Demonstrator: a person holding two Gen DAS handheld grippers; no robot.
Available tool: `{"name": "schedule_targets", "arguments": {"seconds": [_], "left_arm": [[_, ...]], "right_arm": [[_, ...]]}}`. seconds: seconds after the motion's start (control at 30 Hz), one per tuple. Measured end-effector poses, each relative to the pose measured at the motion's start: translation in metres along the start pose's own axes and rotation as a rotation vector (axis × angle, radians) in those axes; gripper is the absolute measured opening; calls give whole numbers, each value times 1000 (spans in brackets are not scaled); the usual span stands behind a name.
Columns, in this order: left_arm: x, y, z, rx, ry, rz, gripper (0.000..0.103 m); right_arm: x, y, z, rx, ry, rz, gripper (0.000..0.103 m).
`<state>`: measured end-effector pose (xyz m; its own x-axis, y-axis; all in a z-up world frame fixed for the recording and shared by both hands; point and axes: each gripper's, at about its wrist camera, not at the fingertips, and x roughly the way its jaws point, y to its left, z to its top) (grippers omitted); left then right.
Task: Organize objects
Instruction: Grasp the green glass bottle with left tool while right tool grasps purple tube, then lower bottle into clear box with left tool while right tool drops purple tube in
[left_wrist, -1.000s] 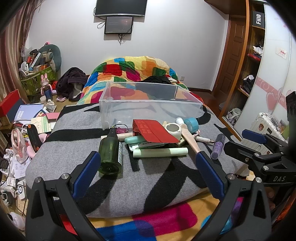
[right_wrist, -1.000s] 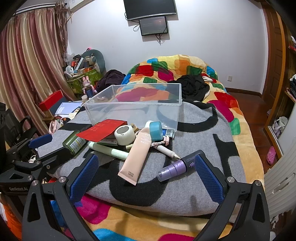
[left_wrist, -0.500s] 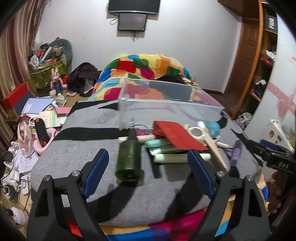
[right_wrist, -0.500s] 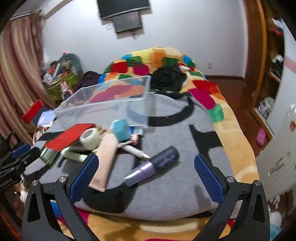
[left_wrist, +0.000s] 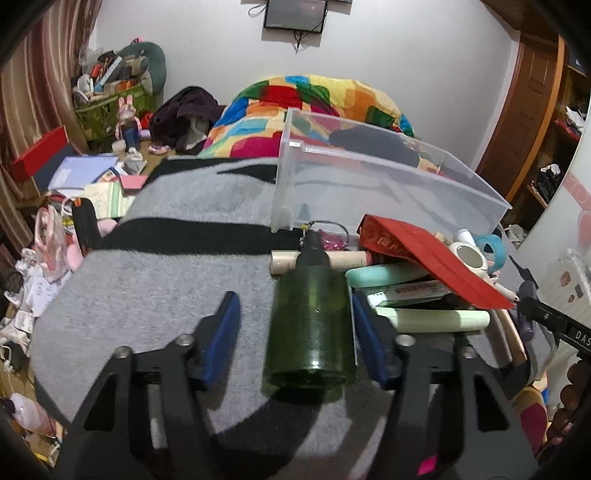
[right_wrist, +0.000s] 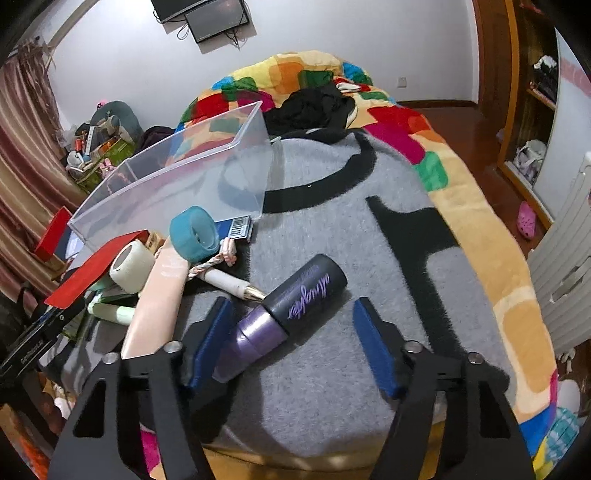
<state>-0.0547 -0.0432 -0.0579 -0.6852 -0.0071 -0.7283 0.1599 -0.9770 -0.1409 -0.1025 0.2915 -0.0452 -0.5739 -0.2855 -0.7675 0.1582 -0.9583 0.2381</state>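
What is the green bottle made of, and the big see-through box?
The green bottle looks like glass or hard plastic: dark, see-through, glossy with highlights. The box looks like clear, slightly cloudy plastic; the bright blanket shows through its thin walls.

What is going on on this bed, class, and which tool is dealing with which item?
A person is tidying toiletries off a grey blanket with two handheld grippers. The left gripper is closing around a green bottle lying on its side; one pad looks against it, the other still apart. The right gripper is closing around a purple bottle, not yet clamped. The clear bin behind the pile looks empty.
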Motion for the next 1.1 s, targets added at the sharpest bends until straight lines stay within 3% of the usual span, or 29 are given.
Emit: {"name": "schedule_targets", "arguments": {"seconds": [0.07,0.17,0.23,0.43,0.73,1.1], "left_arm": [[0,1,-2,4,-16,14,42],[-3,4,-3,-2,-26,7,41],[-7,6,-3,-10,-35,6,41],[-23,14,5,-33,-79,-5,41],[-46,0,33,25,-164,-35,41],[-39,-18,81,65,-157,-101,41]], "right_arm": [[0,-1,0,-5,3,3,42],[-2,-2,-2,-22,-3,-5,25],[-3,-2,-3,-32,-11,-19,21],[-14,-4,-1,-52,-61,-31,21],[-42,20,34,-143,-166,50,21],[-29,63,88,-236,-185,151,21]]}}
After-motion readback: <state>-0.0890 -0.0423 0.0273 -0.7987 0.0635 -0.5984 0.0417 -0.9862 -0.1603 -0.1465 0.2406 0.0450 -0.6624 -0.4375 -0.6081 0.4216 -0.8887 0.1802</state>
